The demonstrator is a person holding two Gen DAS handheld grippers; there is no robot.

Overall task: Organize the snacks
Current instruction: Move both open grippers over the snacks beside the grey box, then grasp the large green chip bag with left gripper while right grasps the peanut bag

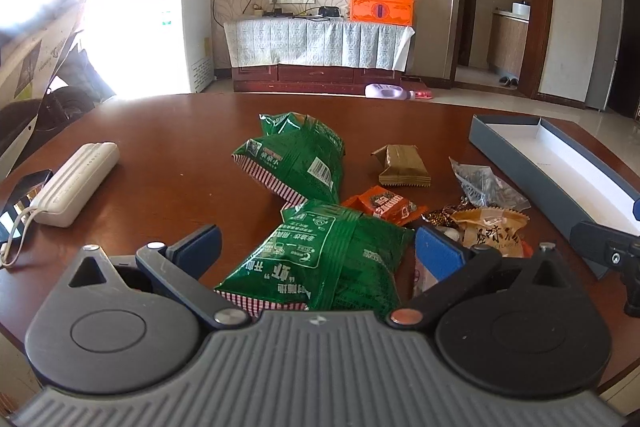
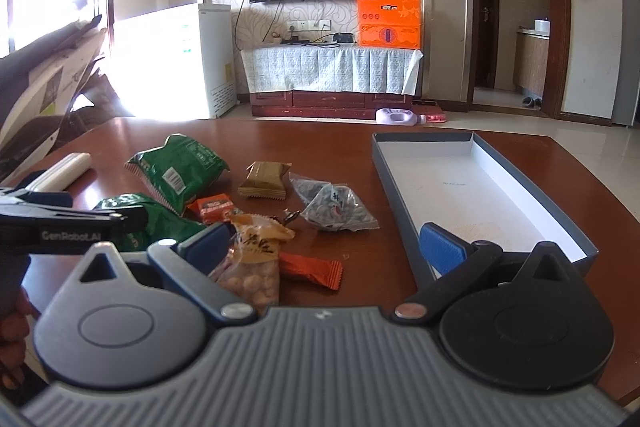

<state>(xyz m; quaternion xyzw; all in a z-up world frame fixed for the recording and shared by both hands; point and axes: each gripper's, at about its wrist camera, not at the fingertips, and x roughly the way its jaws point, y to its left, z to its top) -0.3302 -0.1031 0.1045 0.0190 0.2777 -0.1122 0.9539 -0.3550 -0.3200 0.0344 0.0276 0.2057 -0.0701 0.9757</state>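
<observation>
Left wrist view: my left gripper [image 1: 316,243] fills the lower frame, its jaws spread wide on either side of the near green snack bag [image 1: 320,259] at lower centre, with neither pad pressing the bag. A second green bag [image 1: 296,155] lies above it at mid-frame. To the right of centre lie an orange packet [image 1: 384,205], an olive-brown wrapped bar [image 1: 402,165], a clear bag of dark seeds [image 1: 486,185] and a tan peanut bag [image 1: 490,231]. The open grey box [image 1: 520,155] with a white floor runs along the right edge of the brown table [image 1: 168,155]. A white case [image 1: 76,183] rests at left mid-frame.

Right wrist view: my right gripper [image 2: 324,247] occupies the lower frame, jaws likewise wide apart and holding nothing. Its left pad is just beside the tan peanut bag, which lies at lower centre-left; its right pad overlaps the near end of the grey box at right. A second orange packet [image 2: 312,269] lies between the fingers, below centre. The snacks are all on the table, left of the box; the box holds only a scatter of pale crumbs [image 2: 476,229].
</observation>
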